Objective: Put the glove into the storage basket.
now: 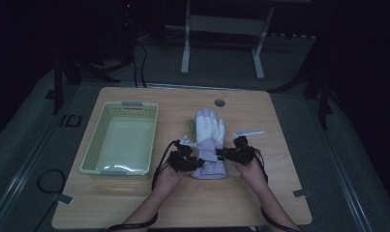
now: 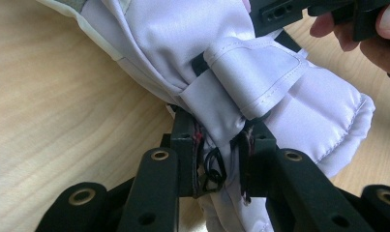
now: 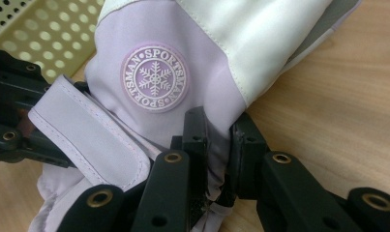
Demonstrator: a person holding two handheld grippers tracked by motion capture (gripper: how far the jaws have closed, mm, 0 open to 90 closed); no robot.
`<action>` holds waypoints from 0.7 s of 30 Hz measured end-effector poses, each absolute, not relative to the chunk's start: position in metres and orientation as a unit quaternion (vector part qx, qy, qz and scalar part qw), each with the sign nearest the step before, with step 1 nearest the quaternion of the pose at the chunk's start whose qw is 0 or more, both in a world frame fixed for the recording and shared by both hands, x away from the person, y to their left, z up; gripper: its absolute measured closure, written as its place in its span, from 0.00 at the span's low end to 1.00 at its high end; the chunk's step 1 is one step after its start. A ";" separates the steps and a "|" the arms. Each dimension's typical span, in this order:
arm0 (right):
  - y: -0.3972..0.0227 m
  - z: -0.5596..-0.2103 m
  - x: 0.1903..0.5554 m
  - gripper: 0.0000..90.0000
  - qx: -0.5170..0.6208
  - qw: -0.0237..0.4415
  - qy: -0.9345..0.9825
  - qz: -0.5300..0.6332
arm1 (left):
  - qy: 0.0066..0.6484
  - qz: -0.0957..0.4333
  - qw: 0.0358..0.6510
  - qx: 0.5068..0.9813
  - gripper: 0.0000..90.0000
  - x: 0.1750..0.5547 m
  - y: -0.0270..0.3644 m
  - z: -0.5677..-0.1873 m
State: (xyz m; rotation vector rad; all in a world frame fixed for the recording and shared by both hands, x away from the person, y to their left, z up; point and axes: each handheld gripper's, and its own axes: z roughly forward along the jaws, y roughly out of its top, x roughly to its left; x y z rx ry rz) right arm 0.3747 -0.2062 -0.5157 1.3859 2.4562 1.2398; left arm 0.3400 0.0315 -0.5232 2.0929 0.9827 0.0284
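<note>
A white and lilac winter glove [image 1: 208, 140] lies flat in the middle of the wooden table [image 1: 183, 203], fingers pointing away from me. My left gripper [image 1: 193, 161] is shut on the glove's wrist from the left; in the left gripper view its jaws pinch the lilac fabric [image 2: 217, 140] below the strap [image 2: 253, 72]. My right gripper [image 1: 223, 154] is shut on the same wrist from the right. The right gripper view has its jaws closed on the cloth [image 3: 217, 140] under a round snowflake badge [image 3: 155, 77], with the left gripper [image 3: 11, 116] across from it.
A pale green plastic basket [image 1: 121, 139] stands left of the glove, its perforated wall [image 3: 33, 34] close by. A small white strip [image 1: 248, 132] lies right of the glove. A round cable hole [image 1: 219, 102] sits near the far edge. Bare wood lies toward me.
</note>
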 end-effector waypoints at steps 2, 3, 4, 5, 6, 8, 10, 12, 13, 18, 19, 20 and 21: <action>-0.205 -0.510 0.373 0.88 0.444 0.036 0.798 0.405 | 0.386 0.014 0.402 0.830 0.81 0.339 0.033 -0.518; -0.205 -0.508 0.373 0.88 0.443 0.037 0.799 0.406 | 0.384 0.015 0.401 0.831 0.81 0.339 0.033 -0.515; -0.204 -0.505 0.372 0.88 0.442 0.038 0.799 0.406 | 0.384 0.015 0.400 0.832 0.81 0.339 0.034 -0.512; -0.203 -0.503 0.371 0.88 0.440 0.040 0.799 0.407 | 0.383 0.016 0.400 0.832 0.81 0.339 0.035 -0.510; -0.202 -0.501 0.371 0.88 0.438 0.042 0.800 0.407 | 0.384 0.017 0.401 0.832 0.81 0.338 0.036 -0.508; -0.201 -0.497 0.370 0.88 0.437 0.044 0.800 0.409 | 0.383 0.016 0.399 0.833 0.81 0.338 0.038 -0.505; -0.198 -0.494 0.370 0.88 0.435 0.046 0.801 0.409 | 0.380 0.021 0.395 0.836 0.81 0.337 0.039 -0.501; -0.195 -0.491 0.369 0.88 0.432 0.051 0.803 0.409 | 0.377 0.028 0.392 0.839 0.81 0.336 0.040 -0.497; -0.194 -0.489 0.369 0.89 0.431 0.053 0.802 0.410 | 0.377 0.029 0.390 0.840 0.81 0.336 0.041 -0.495; -0.185 -0.478 0.369 0.89 0.426 0.058 0.801 0.417 | 0.373 0.037 0.388 0.842 0.82 0.338 0.050 -0.481; -0.183 -0.475 0.369 0.89 0.426 0.059 0.800 0.418 | 0.373 0.038 0.389 0.841 0.82 0.338 0.052 -0.479; -0.182 -0.473 0.370 0.89 0.425 0.059 0.799 0.421 | 0.374 0.037 0.389 0.841 0.82 0.338 0.055 -0.476; -0.180 -0.470 0.370 0.89 0.425 0.058 0.798 0.423 | 0.373 0.038 0.389 0.841 0.82 0.339 0.057 -0.473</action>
